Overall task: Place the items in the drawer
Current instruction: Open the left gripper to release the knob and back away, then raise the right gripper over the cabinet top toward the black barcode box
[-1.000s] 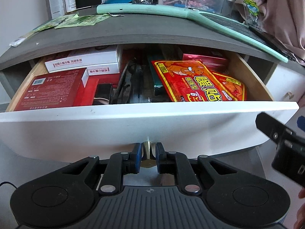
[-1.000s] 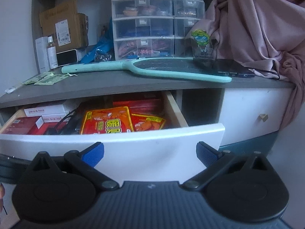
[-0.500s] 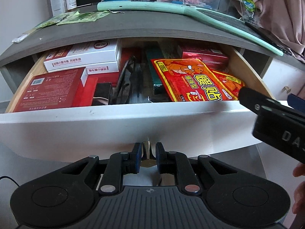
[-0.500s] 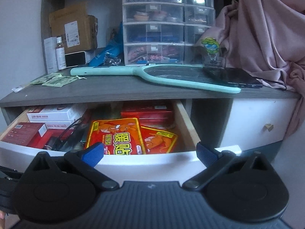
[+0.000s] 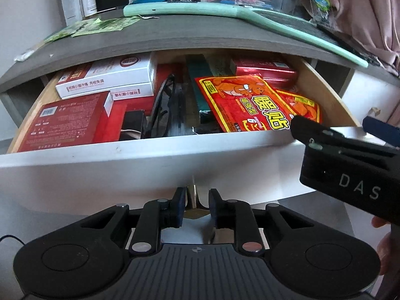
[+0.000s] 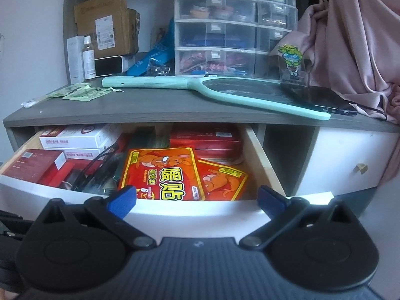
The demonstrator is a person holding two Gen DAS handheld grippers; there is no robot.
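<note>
The white drawer stands pulled out under the grey desktop, and it also shows in the right wrist view. It holds red and white boxes, dark glasses and red-yellow heat-pad packs. My left gripper is open a little, its pads on either side of the small gold drawer knob with a gap. My right gripper is wide open and empty, above the drawer's front right edge; it also shows at the right of the left wrist view.
On the desktop lie a mint-green electric swatter, green sachets, a bottle, a cardboard box, a clear drawer tower and a dark tablet. A pink cloth hangs at right. A second white drawer is shut.
My left gripper's pads have parted from the gold knob. My right gripper has risen and moved in over the drawer's front right edge. The drawer stays out.
</note>
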